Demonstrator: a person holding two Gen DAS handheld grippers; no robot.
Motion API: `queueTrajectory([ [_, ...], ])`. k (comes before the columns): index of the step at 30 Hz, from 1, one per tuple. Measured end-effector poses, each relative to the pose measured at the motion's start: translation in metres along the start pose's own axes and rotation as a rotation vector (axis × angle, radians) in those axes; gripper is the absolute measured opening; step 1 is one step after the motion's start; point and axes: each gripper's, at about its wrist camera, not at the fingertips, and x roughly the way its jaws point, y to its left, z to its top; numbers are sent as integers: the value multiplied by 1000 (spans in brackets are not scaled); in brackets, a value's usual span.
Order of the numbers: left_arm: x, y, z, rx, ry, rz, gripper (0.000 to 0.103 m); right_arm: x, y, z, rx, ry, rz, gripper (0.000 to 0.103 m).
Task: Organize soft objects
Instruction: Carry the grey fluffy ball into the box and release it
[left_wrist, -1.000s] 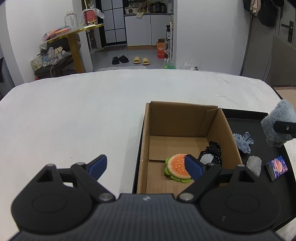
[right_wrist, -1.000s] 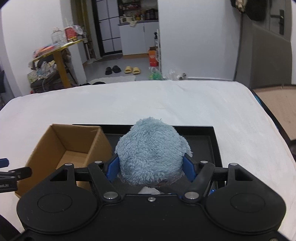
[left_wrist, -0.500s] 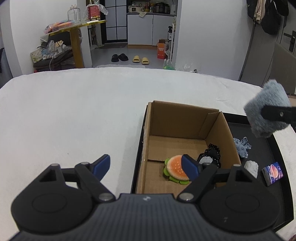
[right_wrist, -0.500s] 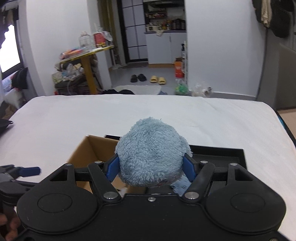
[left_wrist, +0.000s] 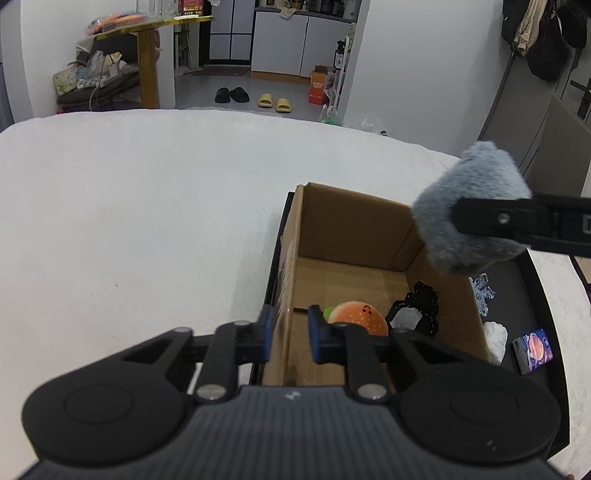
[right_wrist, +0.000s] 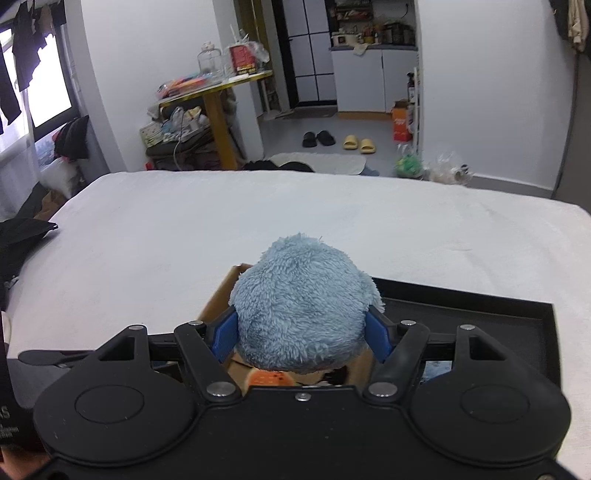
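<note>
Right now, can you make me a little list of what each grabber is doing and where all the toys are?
left gripper: jaws closing on the near left wall of the cardboard box
right gripper: holds the fluffy blue plush above the box
in the box: burger plush, black-and-white toy
on the black tray, right of the box: blue patterned toy, white toy, small picture card
underneath: white cover
</note>
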Motion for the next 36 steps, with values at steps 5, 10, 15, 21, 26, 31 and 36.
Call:
queueTrajectory([
  [5, -1, 8, -1, -26, -11, -39, 6, 12, 11, 1, 0, 28, 10, 69],
  [10, -2, 13, -2, -41, -22, -61, 6, 22, 20, 4, 12, 39, 36, 76],
  [15, 0, 18, -4, -56, -19, -65, 6, 32, 28, 5, 18, 50, 62, 79],
  [21, -1, 17, -4, -54, -19, -47, 6, 24, 22, -3, 17, 69, 36, 79],
  [26, -1, 8, -3, -37, -16, -18, 8, 4, 9, -8, 18, 60, -1, 79],
  [31, -3, 5, -3, -13, -19, 11, 10, -10, -12, -16, 41, 52, -57, 79],
  [36, -7, 0, -2, 12, -25, 31, 24, -20, -34, -29, 72, 45, -102, 77],
])
